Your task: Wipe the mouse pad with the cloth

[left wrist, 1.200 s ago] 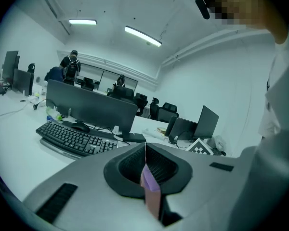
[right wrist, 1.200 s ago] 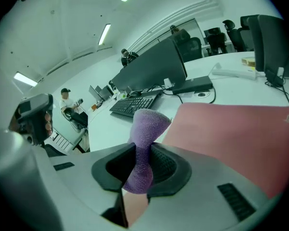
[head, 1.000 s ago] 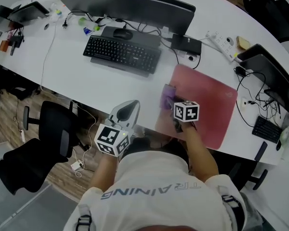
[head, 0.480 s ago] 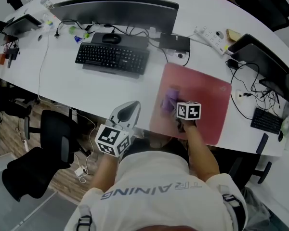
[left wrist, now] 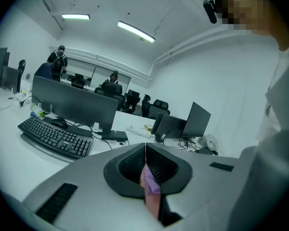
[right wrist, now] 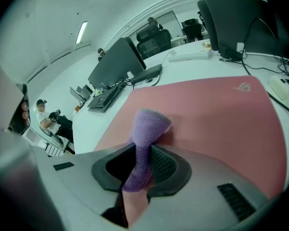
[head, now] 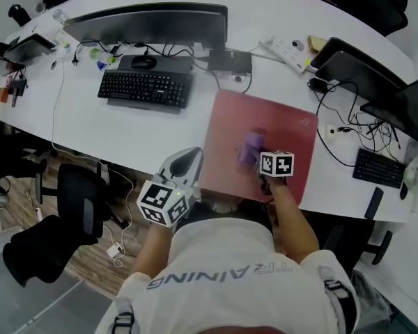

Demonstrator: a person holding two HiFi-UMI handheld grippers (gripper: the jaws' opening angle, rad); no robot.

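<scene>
A red mouse pad (head: pixel 282 134) lies on the white desk near its front edge. On the pad's middle rests a purple cloth (head: pixel 250 147), and my right gripper (head: pixel 259 163) is shut on it from the near side. In the right gripper view the cloth (right wrist: pixel 145 131) sticks up between the jaws and bunches on the pad (right wrist: pixel 216 124). My left gripper (head: pixel 187 154) hangs off the desk's front edge, left of the pad. Its jaws (left wrist: pixel 145 154) are shut with nothing in them.
A black keyboard (head: pixel 145 88), a mouse (head: pixel 145 62) and a monitor (head: pixel 150 23) stand left of the pad. A power strip (head: pixel 287 47), laptops (head: pixel 355 65) and cables lie at the right. A black office chair (head: pixel 76 200) stands below the desk edge.
My right gripper has slid the cloth from the pad's left edge to the right, toward its middle. The left gripper has stayed in place.
</scene>
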